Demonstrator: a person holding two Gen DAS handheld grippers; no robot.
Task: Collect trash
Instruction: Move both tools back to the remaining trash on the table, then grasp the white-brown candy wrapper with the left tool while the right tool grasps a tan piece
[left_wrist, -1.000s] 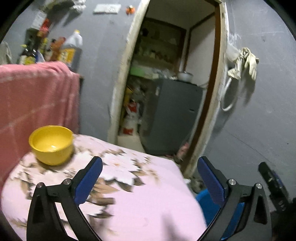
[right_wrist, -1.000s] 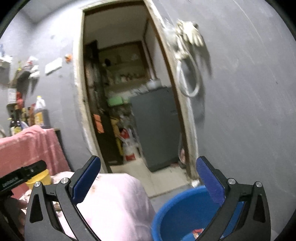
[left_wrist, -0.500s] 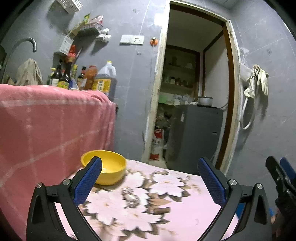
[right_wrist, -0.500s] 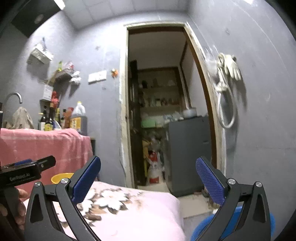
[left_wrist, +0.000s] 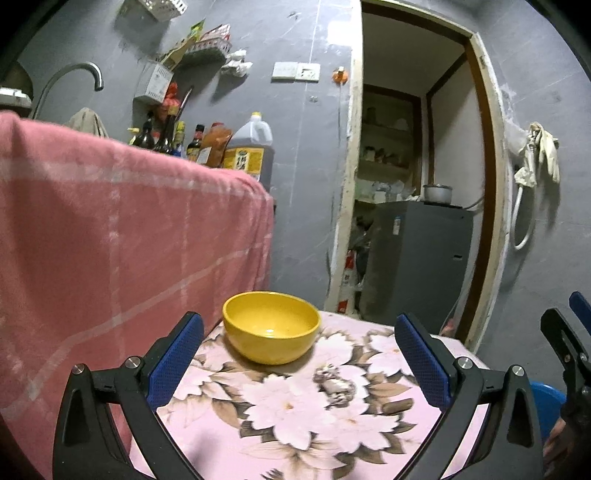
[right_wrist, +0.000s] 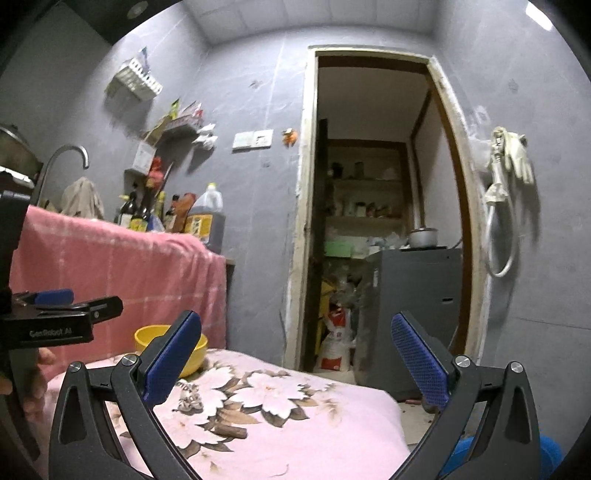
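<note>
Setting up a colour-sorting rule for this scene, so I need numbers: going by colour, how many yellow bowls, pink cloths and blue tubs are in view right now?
Yellow: 1 bowl on the flowered cloth.
Pink: 2 cloths, the flowered cloth and the checked cloth draped behind it.
Blue: 1 tub, only partly in view at the lower right.
Total: 4

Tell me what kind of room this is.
Most likely a small home kitchen: a faucet rises behind the pink cloth, sauce and oil bottles stand along the wall, and a pantry doorway shows shelves and a pot.
</note>
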